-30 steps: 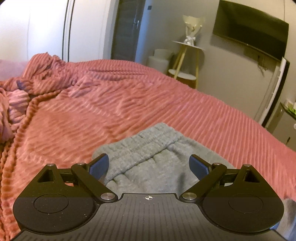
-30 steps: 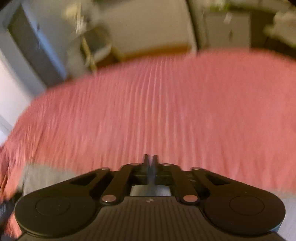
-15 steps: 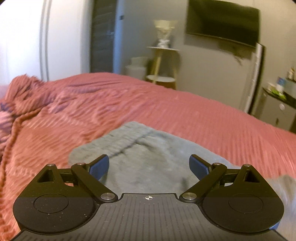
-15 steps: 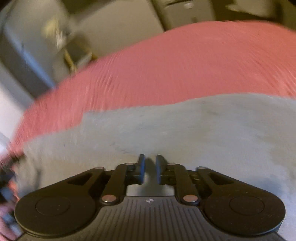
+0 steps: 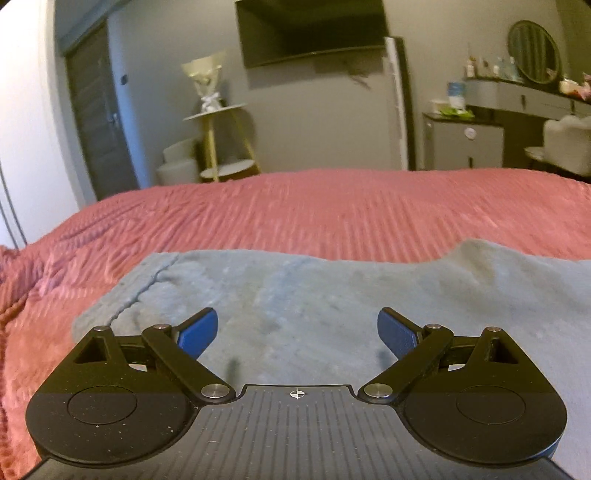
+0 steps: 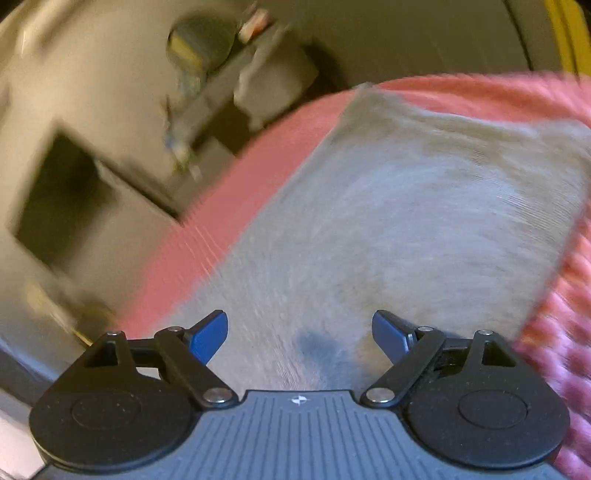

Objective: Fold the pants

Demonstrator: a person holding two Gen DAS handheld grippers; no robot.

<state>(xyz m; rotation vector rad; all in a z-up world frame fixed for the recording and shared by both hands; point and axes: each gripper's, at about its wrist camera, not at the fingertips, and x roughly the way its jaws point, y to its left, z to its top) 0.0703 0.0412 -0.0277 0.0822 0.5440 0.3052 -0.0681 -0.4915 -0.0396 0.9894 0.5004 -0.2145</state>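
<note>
Pink ribbed bedspread (image 5: 332, 210) covered the bed; grey sweatpants (image 5: 332, 295) lay spread flat on it, under both grippers; left gripper (image 5: 297, 328) hung over the fabric, jaws wide, empty; right gripper (image 6: 299, 330) was opening above the cloth, nothing between its blue pads (image 6: 208, 334).

The pants (image 5: 332, 295) lie flat on the bed (image 5: 332, 206), with the shelf stand (image 5: 221, 144) and television (image 5: 310, 29) behind it
</note>
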